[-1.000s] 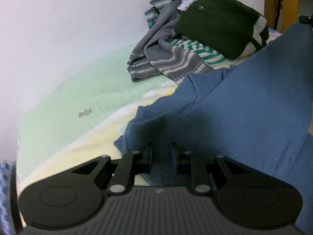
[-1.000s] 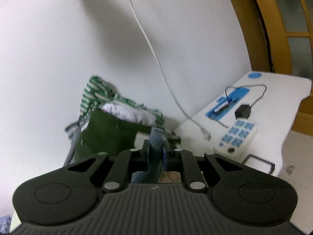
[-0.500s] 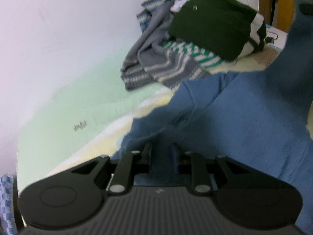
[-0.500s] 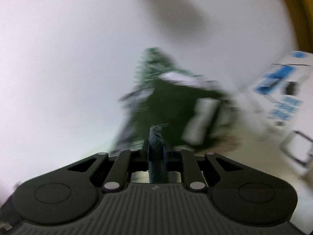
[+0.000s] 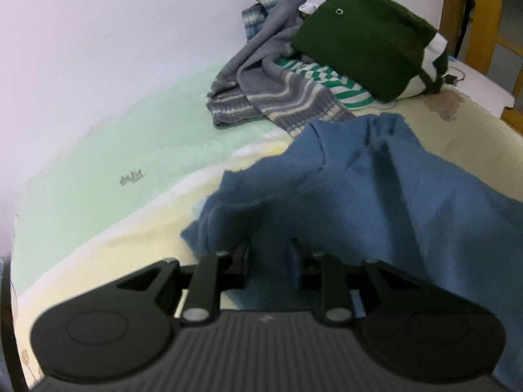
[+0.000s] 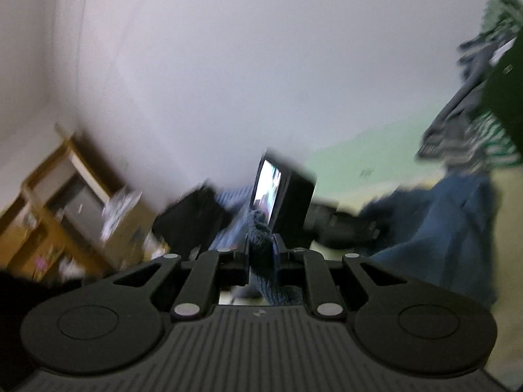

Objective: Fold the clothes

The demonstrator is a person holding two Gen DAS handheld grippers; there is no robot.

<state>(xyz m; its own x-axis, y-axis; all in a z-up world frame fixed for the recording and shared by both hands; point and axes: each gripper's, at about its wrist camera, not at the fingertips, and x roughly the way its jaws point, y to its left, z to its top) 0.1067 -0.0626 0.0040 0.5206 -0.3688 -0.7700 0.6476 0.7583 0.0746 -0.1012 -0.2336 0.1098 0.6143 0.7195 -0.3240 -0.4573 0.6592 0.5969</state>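
Both grippers pinch the blue garment (image 5: 376,196), and we have swung the right gripper (image 6: 263,251) leftward across the bed, so the fold looks underway, while the left gripper (image 5: 269,254) pins its corner.

Rumpled blue garment (image 5: 376,189) on bed

The left tool (image 5: 269,254) points down at a blue garment (image 5: 376,196) lying rumpled across a bed sheet (image 5: 114,170) banded pale green and cream. Blue cloth fills the gap between its two dark fingers (image 5: 241,254), which seem to press on it, though the folds hide the tips. The garment spreads from the fingers toward three o'clock and reaches up to about one o'clock. Beyond it, at twelve to one o'clock, a heap sits against the white wall (image 5: 114,32): a grey striped sweater (image 5: 271,91), a green-and-white striped piece (image 5: 327,78) and a dark green garment (image 5: 366,39) on top.
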